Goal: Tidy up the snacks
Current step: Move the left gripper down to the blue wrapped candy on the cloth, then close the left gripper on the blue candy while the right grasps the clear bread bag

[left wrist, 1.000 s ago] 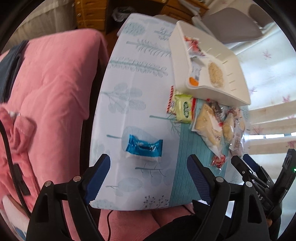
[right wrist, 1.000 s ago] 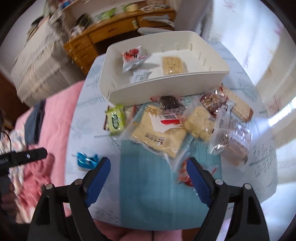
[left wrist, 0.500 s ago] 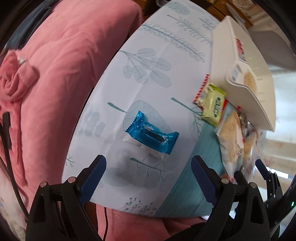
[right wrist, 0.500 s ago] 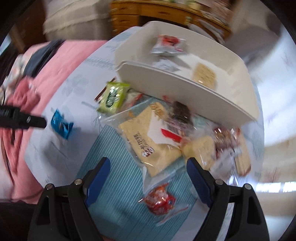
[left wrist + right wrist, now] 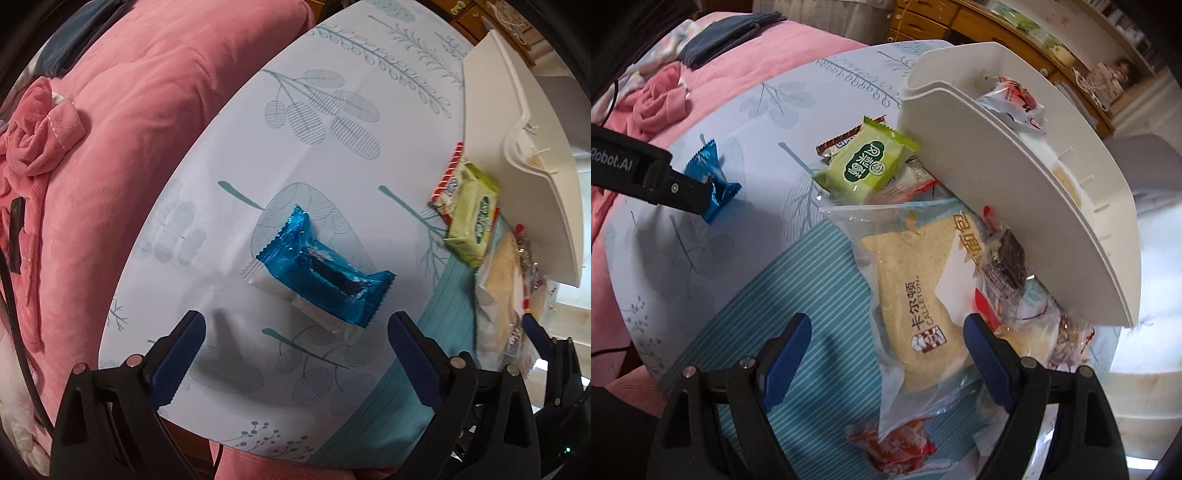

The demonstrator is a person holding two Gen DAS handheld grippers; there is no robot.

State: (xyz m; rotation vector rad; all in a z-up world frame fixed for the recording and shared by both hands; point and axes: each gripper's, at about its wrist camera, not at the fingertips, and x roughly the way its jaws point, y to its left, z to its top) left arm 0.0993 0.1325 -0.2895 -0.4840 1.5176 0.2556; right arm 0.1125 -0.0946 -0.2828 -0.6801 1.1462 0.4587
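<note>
Now both my grippers hang over the snacks.
My left gripper (image 5: 295, 326), fingers opening, frames the blue packet (image 5: 320, 268) on the table (image 5: 236, 140); my right gripper (image 5: 886, 334) gapes above the bread bag (image 5: 919, 295).

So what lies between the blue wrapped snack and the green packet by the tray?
Nothing: in the left wrist view, only bare leaf-print tablecloth separates the blue snack from the green packet. The right wrist view agrees.

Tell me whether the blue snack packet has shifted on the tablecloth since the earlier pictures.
No. The blue snack packet lies on the same striped leaf print of the tablecloth as before; only the camera has closed in.
</note>
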